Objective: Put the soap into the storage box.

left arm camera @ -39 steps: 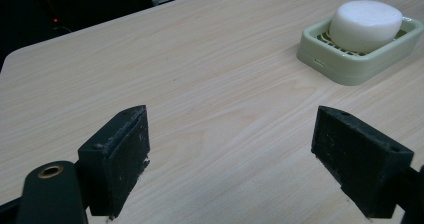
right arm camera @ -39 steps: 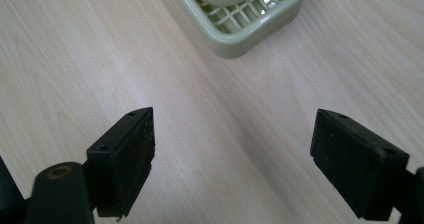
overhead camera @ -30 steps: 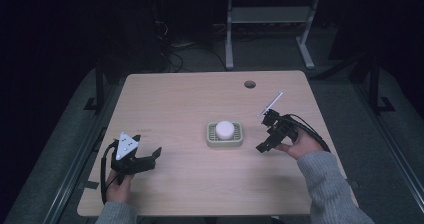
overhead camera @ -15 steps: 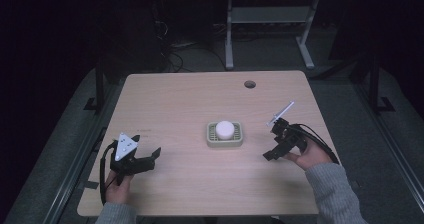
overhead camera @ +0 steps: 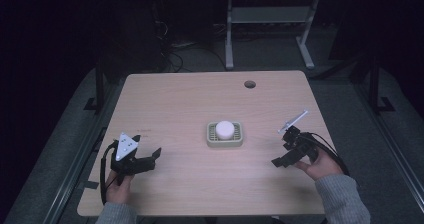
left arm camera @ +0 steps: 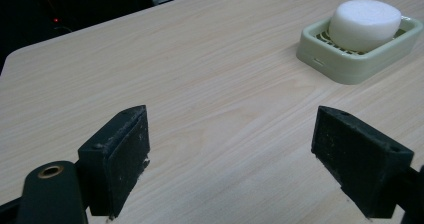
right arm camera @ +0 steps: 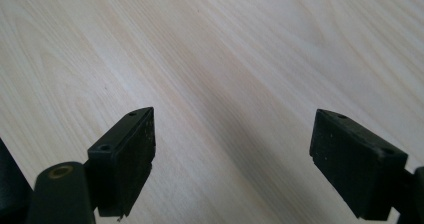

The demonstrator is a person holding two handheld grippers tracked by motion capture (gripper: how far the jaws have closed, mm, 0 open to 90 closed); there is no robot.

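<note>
Near the middle of the pale wooden table, a round white sponge-like puck was seen lying in a pale green slotted soap dish. At the left front, the left gripper was held low over the tabletop, jaws spread wide apart and pointed toward the dish (seen ahead in its own view). At the right, well apart from the dish, the right gripper was held with jaws likewise spread, nothing between them.
</note>
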